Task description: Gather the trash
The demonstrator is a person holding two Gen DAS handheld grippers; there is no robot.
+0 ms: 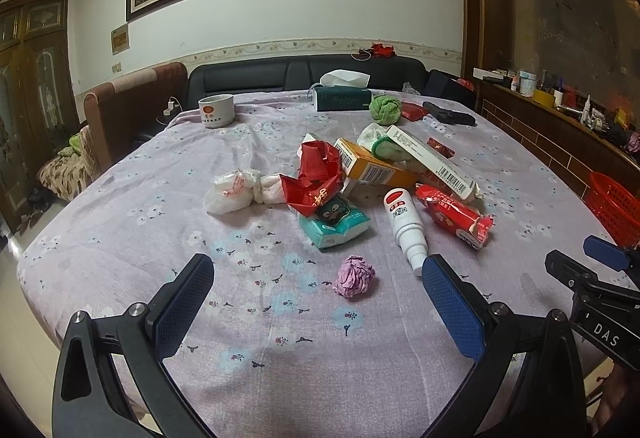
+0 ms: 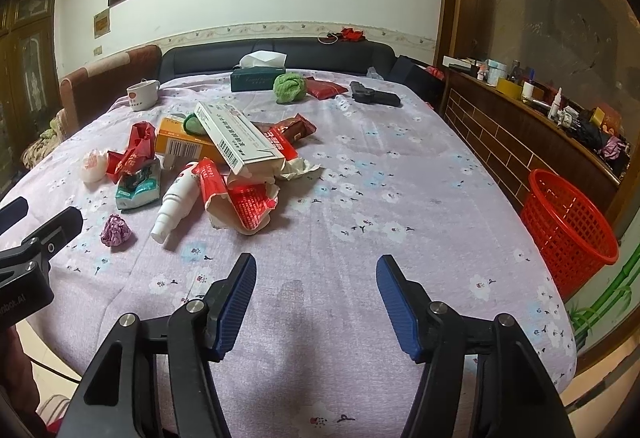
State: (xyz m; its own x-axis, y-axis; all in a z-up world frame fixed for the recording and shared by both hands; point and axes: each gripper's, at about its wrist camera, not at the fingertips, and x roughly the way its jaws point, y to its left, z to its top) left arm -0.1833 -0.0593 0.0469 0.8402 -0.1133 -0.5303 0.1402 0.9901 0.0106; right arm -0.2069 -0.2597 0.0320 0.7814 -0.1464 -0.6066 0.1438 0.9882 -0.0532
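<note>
1. Trash pile (image 1: pixel 384 174) sits ahead of my left gripper (image 1: pixel 316 274): boxes, red wrappers, white bottle (image 1: pixel 405 224), teal tissue pack (image 1: pixel 334 224).
2. Purple paper ball (image 1: pixel 355 275) lies just ahead, between the left fingers, untouched.
3. Left jaws spread wide, holding nothing.
4. Right gripper (image 2: pixel 316 274) also parted and empty, over bare tablecloth (image 2: pixel 360 198); pile is ahead-left of it.
5. Red basket (image 2: pixel 568 226) stands off the table edge, to the right gripper's right.
</note>
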